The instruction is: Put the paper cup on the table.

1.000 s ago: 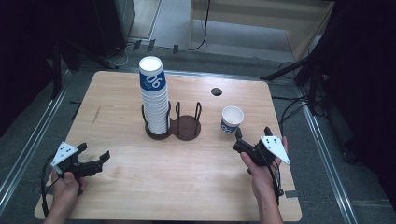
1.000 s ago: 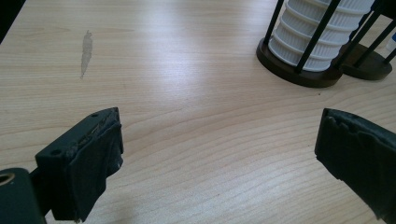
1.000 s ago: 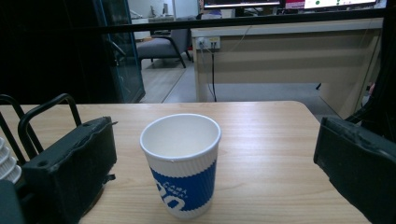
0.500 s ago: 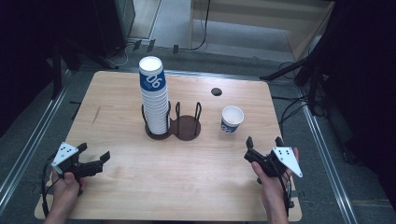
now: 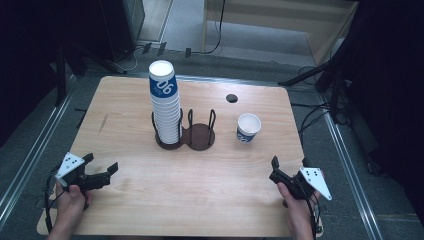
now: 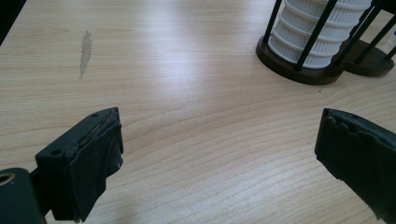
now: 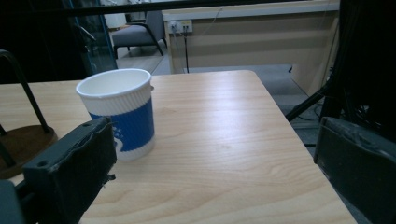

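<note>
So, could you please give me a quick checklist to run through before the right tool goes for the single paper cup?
1. Right tool open wide enough for the cup: ok.
2. Single paper cup upright, standing alone on the table: ok.
3. Path from right tool to cup free of things: ok.
4. Empty slot of the cup holder free: ok.
5. Left tool open, well away from the cup stack: ok.
6. Cup empty inside: cannot tell.

Dim room, soft overhead glare, blurred claws
</note>
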Available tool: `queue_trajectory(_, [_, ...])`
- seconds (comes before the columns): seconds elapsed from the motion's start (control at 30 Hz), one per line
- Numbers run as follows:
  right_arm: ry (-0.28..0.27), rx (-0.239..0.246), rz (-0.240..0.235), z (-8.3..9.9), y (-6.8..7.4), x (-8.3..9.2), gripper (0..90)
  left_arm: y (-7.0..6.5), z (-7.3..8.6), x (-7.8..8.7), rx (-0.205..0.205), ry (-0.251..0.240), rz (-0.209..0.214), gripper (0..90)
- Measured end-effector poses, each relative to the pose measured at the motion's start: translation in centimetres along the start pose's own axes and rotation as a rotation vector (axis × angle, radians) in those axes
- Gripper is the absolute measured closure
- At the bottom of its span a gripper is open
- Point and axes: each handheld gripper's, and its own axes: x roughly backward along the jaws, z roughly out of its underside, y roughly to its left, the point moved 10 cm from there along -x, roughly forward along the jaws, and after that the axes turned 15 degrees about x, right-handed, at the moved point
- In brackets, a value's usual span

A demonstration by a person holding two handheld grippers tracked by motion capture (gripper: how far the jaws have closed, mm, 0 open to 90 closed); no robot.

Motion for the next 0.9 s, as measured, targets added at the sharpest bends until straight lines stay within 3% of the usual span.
queue_trajectory(0.67, [0.059, 0.032, 0.05, 3.5, -2.8, 1.9, 0.0, 0.0, 0.0, 0.0, -0.003, -0.006, -0.003, 1.9])
queue_trajectory(0.9, [0.096, 0.037, 0.094, 4.7, -4.0, 2.5, 3.9, -0.1, 0.1, -0.1, -0.01, -0.004, -0.012, 1.9])
